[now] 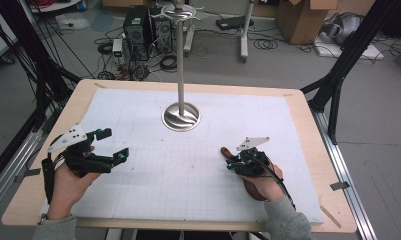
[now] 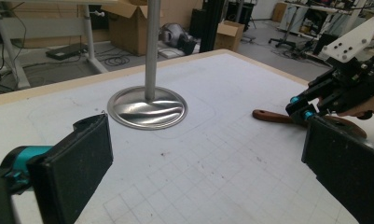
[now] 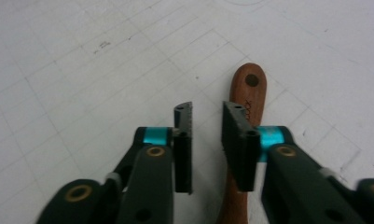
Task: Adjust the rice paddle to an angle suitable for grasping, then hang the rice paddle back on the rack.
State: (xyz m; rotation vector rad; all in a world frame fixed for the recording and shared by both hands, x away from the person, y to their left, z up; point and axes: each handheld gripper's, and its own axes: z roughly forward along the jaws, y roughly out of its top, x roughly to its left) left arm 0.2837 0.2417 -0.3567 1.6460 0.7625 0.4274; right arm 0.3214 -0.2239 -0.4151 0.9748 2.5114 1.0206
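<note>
A brown wooden utensil [image 1: 224, 150] lies on the white gridded mat [image 1: 188, 165] at the right, its handle end with a hole [image 3: 251, 80] pointing away from me. My right gripper [image 1: 231, 163] hovers low over the handle with its jaws a narrow gap apart. The handle [image 3: 248, 93] runs under the right-hand jaw, and bare mat shows in the gap. From the left gripper view, the utensil [image 2: 270, 116] and the right gripper [image 2: 300, 108] are at the right. My left gripper [image 1: 114, 144] is held wide open and empty at the mat's left [image 2: 208, 168].
A metal stand with a round base [image 1: 181, 118] and tall pole [image 1: 181, 60] rises at the mat's back centre [image 2: 147, 109]. The wooden table edge [image 1: 308, 100] frames the mat. Black frame legs, cardboard boxes and cables sit on the floor beyond.
</note>
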